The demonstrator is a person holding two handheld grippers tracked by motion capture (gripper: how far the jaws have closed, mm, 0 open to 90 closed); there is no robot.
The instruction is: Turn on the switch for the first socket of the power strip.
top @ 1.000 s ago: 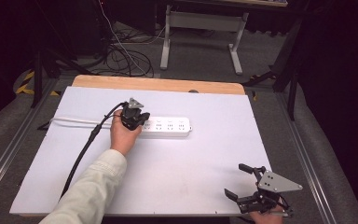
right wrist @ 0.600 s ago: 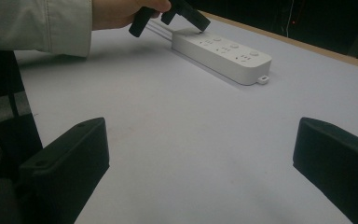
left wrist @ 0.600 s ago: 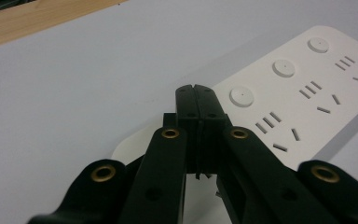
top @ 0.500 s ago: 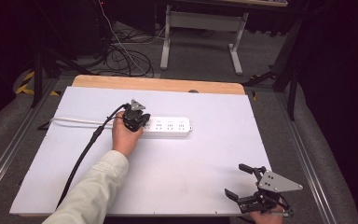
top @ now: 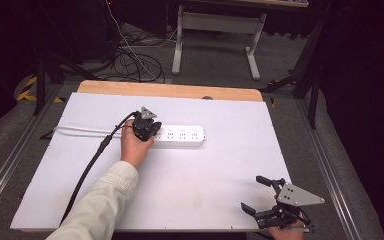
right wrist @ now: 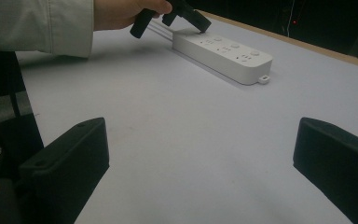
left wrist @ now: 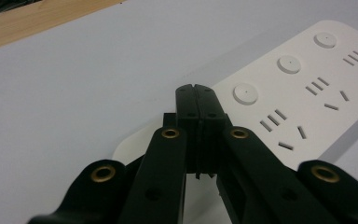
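Observation:
A white power strip lies flat across the middle of the white table top, with its white cord running off to the left. My left gripper is shut with nothing between its jaws. Its tips point down at the left end of the power strip, close to the first round button; I cannot tell whether they touch it. In the right gripper view, the left gripper slants onto the power strip. My right gripper stands open and empty near the front right corner.
A strip of bare wood borders the table's far edge. Beyond it on the floor are tangled cables and a white stand's legs. The left gripper's black cable trails toward the front left edge.

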